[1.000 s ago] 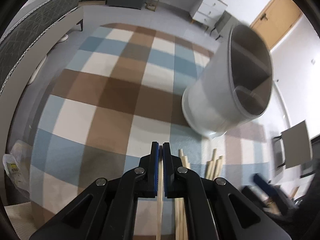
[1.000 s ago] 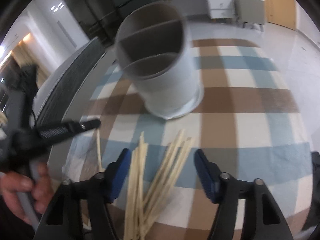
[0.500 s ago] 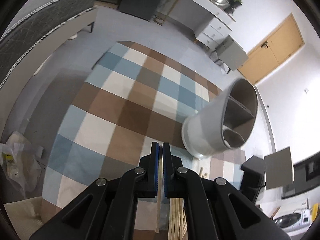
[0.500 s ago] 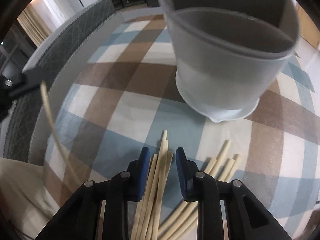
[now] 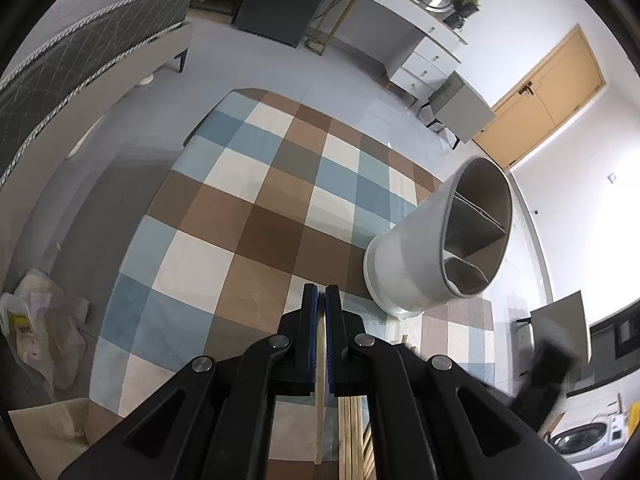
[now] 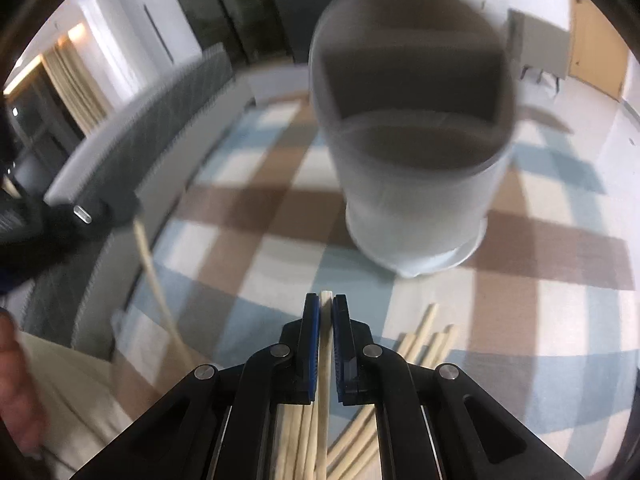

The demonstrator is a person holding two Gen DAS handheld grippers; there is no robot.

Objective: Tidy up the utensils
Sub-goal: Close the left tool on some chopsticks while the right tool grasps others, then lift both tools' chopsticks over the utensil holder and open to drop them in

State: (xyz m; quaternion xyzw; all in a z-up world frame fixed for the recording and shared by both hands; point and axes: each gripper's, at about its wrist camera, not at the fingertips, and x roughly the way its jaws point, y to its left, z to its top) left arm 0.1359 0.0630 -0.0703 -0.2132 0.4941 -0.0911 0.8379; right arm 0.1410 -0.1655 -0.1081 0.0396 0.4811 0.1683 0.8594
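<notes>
A white utensil holder [image 5: 424, 256] with grey inner dividers stands on the checked rug; it also shows in the right wrist view [image 6: 416, 160], straight ahead. My left gripper [image 5: 321, 300] is shut on a single wooden chopstick [image 5: 319, 412], lifted well above the rug; this chopstick [image 6: 156, 280] hangs from the left gripper at the left of the right wrist view. My right gripper [image 6: 326, 308] is shut on another chopstick [image 6: 325, 360], low over a pile of loose chopsticks [image 6: 416, 344] on the rug.
The checked rug [image 5: 256, 216] lies on a grey floor. A bed [image 5: 80, 64] runs along the left. A plastic bag [image 5: 36, 332] lies at the left edge. A white desk [image 5: 400, 28] and a stool [image 5: 460, 108] stand at the back.
My left gripper has risen higher with its chopstick. My right gripper has closed from open onto one chopstick of the pile and moved nearer the holder.
</notes>
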